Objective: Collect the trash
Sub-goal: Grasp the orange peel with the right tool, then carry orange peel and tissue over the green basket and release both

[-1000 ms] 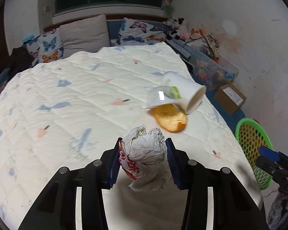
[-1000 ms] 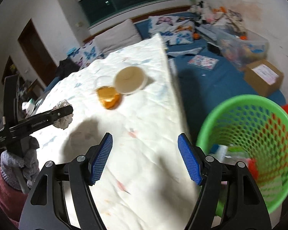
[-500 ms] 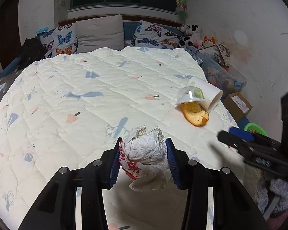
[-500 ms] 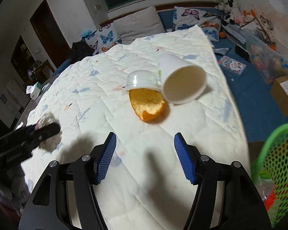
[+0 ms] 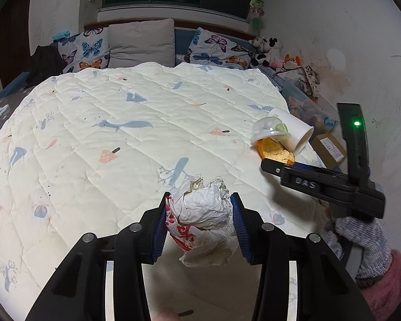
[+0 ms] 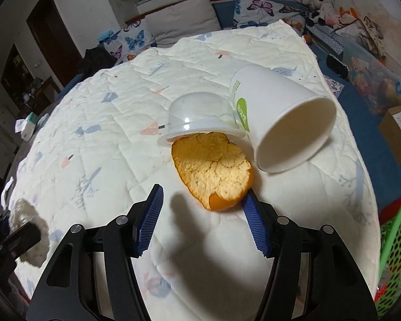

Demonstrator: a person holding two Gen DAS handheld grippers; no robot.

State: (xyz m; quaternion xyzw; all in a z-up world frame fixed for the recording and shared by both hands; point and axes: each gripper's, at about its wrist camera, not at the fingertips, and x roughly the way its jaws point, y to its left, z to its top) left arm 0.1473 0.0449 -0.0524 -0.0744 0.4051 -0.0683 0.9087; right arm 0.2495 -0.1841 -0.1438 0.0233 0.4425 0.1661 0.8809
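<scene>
Two grippers share the job: the left gripper (image 5: pixel 199 220) is clenched on a crumpled paper wrapper (image 5: pixel 203 212), while the right gripper (image 6: pixel 204 214), fingers released, should straddle the orange peel (image 6: pixel 212 167) on the quilt (image 6: pixel 115 144) squarely before squeezing.

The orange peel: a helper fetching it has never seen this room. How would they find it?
Go to the white quilt on the bed. Near its right edge lies a tipped paper cup beside an overturned clear plastic tub. The orange peel, pale pith up, pokes from under the tub: the only orange piece.

Left gripper (image 5: pixel 199 223) jaws clamped, right gripper (image 6: pixel 203 220) jaws apart.
</scene>
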